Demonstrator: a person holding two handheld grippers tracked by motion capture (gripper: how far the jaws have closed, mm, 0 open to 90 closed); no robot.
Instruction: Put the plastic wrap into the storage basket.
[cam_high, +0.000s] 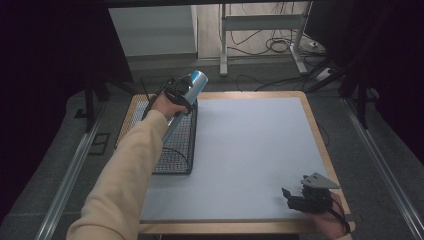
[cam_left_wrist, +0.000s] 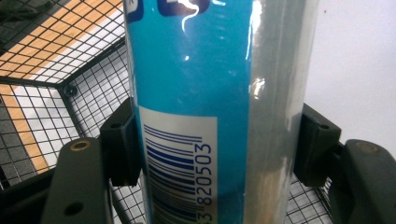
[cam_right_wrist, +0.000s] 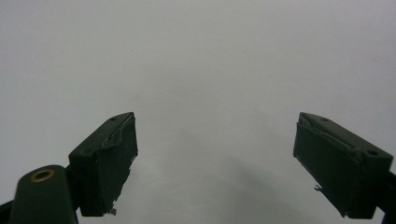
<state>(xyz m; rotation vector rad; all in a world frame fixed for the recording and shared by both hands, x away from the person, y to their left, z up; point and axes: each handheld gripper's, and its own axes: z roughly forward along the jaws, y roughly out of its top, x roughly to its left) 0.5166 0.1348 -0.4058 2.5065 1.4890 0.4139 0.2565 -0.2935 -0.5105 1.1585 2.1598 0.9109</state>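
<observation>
Left gripper (cam_left_wrist: 217, 144) clamps a blue and silver can (cam_left_wrist: 205, 93) between both jaws, held above the wire basket (cam_high: 175, 145) at the tabletop's far left corner. Right gripper (cam_right_wrist: 215, 163) rests near the right front corner, jaws spread, nothing between them.

Your left gripper (cam_left_wrist: 215, 144) is black and clamps a glossy blue-and-silver can (cam_left_wrist: 210, 93) (white label patch, dark blue barcode and digits). Your sleeve (cam_high: 125, 170) is pale cream-yellow. The wire basket (cam_high: 177, 145) is black, a fine square grid. The mat (cam_high: 240, 150) is plain light grey on a tan wood table (cam_high: 320, 145). Your right gripper (cam_right_wrist: 215, 163) is black, with a brass-coloured rivet.
</observation>
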